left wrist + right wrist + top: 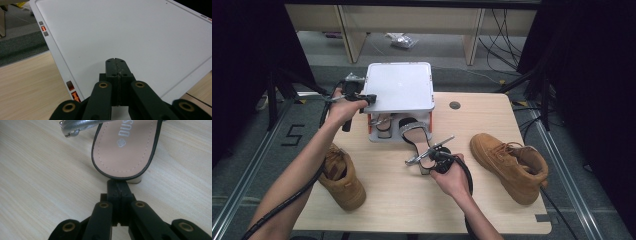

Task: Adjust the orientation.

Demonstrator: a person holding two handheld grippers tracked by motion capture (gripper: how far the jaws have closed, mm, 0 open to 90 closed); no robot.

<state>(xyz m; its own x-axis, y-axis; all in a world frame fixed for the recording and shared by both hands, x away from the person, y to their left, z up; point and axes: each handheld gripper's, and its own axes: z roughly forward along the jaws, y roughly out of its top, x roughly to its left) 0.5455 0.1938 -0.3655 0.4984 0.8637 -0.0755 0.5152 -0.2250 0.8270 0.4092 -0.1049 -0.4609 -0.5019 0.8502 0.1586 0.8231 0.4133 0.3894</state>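
Light wooden worktop [402, 195] seen from above, with both hand-held grippers at work. The left gripper [362, 98] sits at the left edge of a flat white rectangular lid [399, 86] held raised over a white shoe box with orange corner marks [371, 131]; in the left gripper view its jaws are pressed together on the lid's near rim [75, 82], with the lid's white face spreading beyond them. A black-rimmed heeled sandal with a tan insole and a silver strap [414, 134] lies half out of the box's front, toe inside, heel toward the person. The right gripper [426, 161] is at that heel; in the right gripper view its jaws are closed against each other, their tip just at the back edge of the insole [125, 152], and whether they pinch the heel cannot be told. One tan lace-up suede boot [339, 175] lies at the worktop's left edge, partly under the left forearm; a second tan boot [509, 165] lies on its side at the right, well apart from the sandal.
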